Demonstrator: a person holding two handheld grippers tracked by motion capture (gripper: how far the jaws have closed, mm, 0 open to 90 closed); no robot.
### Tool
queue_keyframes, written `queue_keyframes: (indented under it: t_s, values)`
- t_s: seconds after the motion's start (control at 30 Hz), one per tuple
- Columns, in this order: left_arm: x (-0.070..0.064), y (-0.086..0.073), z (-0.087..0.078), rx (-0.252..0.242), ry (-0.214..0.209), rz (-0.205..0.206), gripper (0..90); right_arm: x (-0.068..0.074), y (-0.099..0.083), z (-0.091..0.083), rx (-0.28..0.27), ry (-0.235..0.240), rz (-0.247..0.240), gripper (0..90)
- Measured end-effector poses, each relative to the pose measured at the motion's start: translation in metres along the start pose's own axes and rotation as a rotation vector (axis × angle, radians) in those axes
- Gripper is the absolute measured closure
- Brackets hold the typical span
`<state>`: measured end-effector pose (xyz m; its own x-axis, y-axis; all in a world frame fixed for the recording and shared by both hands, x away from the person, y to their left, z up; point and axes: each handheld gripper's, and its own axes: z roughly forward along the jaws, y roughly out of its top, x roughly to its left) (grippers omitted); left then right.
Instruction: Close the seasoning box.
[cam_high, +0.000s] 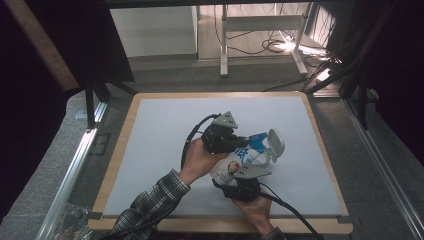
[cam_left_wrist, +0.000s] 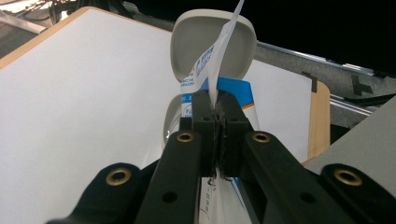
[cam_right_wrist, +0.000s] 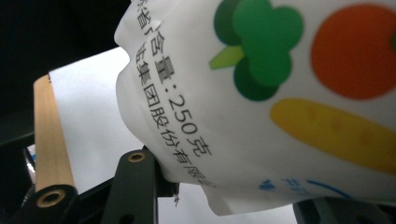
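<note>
A white plastic bag (cam_high: 237, 161) with a blue top, printed vegetables and "250" on it is held above the table between both grippers. My left gripper (cam_high: 243, 142) is shut on the bag's thin top edge (cam_left_wrist: 210, 65), its jaws pressed together around the film. From below, my right gripper (cam_high: 240, 176) is shut on the bag's bulging lower part (cam_right_wrist: 261, 93), one jaw on each side. Just beyond the bag stands a pale grey container (cam_left_wrist: 173, 122) with its flip lid (cam_left_wrist: 191, 46) raised. In the high view this lid (cam_high: 276, 141) sits right of the bag.
A white mat (cam_high: 160, 145) covers the table, framed by a wooden edge (cam_high: 120, 145). The same wooden edge (cam_right_wrist: 46, 140) runs along the left of the right gripper view. Metal rails (cam_high: 75, 165) and dark frame posts flank the table.
</note>
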<state>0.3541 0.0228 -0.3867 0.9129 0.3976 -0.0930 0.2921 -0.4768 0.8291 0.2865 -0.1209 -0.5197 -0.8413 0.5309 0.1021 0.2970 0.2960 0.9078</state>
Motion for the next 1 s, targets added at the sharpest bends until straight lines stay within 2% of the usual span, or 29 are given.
queue_keyframes:
  t_s: [0.1,0.47,0.63,0.83,1.0]
  values:
    - [0.001,0.002,0.001,0.006,0.005,0.0,87.8,-0.001,0.001,-0.001,-0.005,0.025,0.022,56.7]
    - [0.003,0.006,0.008,0.03,0.008,-0.002,87.7,-0.004,0.003,-0.001,-0.03,0.071,0.054,56.8]
    - [0.004,0.007,0.01,0.038,0.009,-0.006,87.6,-0.003,0.004,-0.001,-0.025,0.091,0.077,56.9]
    - [0.006,0.008,0.012,0.056,0.01,0.002,87.4,-0.003,0.005,-0.001,-0.029,0.108,0.077,57.1]
    - [0.008,0.009,0.015,0.055,0.009,-0.012,87.4,-0.002,0.007,-0.001,-0.033,0.12,0.086,57.3]
